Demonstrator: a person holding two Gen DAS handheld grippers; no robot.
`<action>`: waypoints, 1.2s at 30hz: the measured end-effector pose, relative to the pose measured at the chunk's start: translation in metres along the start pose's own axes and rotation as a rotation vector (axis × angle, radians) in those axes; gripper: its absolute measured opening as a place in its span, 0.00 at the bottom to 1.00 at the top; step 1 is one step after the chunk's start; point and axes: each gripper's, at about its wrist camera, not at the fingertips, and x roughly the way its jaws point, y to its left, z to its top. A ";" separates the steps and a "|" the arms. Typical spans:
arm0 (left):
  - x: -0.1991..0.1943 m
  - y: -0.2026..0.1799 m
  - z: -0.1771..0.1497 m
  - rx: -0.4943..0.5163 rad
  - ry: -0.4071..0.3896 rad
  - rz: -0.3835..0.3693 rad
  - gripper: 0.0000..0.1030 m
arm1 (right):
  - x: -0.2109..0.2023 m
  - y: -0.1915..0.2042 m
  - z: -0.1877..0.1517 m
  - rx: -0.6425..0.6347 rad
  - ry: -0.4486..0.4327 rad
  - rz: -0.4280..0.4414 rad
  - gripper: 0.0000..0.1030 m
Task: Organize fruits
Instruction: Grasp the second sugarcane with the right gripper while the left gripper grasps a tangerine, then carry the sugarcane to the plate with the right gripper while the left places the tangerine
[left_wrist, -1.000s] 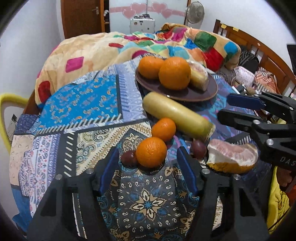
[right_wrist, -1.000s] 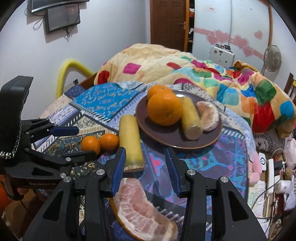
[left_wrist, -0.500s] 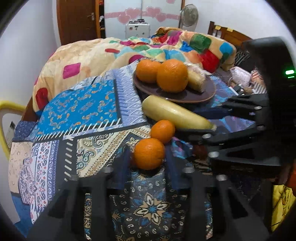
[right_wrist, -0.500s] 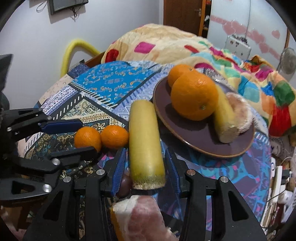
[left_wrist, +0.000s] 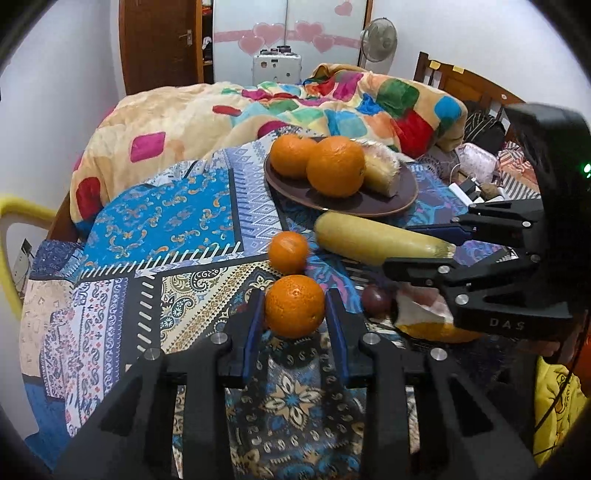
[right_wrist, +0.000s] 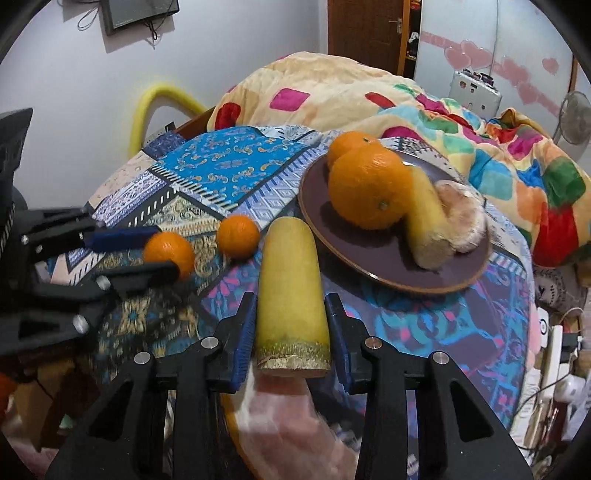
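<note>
**Both jaws closed on fruit beside the plate**

The left gripper (left_wrist: 294, 314) has its jaws clamped on a small orange (left_wrist: 294, 305), the blue pads pressed against its two sides; the fruit sits at the very tips, on the patterned cloth (left_wrist: 159, 221) covering the worktop. A second small orange (left_wrist: 288, 252) lies just beyond it, free of the jaws.

The right gripper (right_wrist: 290, 332) has been closing its jaws and now has them against the sides of a long yellow fruit (right_wrist: 290, 291), near its cut end; the rest of it points away towards the brown plate (right_wrist: 388, 273), close to the rim. On the plate are two large oranges (right_wrist: 365, 188), a shorter yellow piece and a peeled pomelo segment. A pomelo wedge (right_wrist: 291, 421) lies below the right jaws.
</note>
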 end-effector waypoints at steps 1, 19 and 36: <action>-0.003 -0.002 -0.001 0.003 -0.003 -0.001 0.32 | -0.004 -0.003 -0.004 0.001 0.001 -0.004 0.33; 0.006 -0.021 -0.024 0.014 0.047 0.004 0.32 | -0.035 -0.057 -0.059 0.085 0.044 -0.141 0.33; 0.010 -0.018 -0.004 0.020 0.021 0.005 0.32 | -0.022 -0.067 -0.048 0.151 -0.017 -0.122 0.34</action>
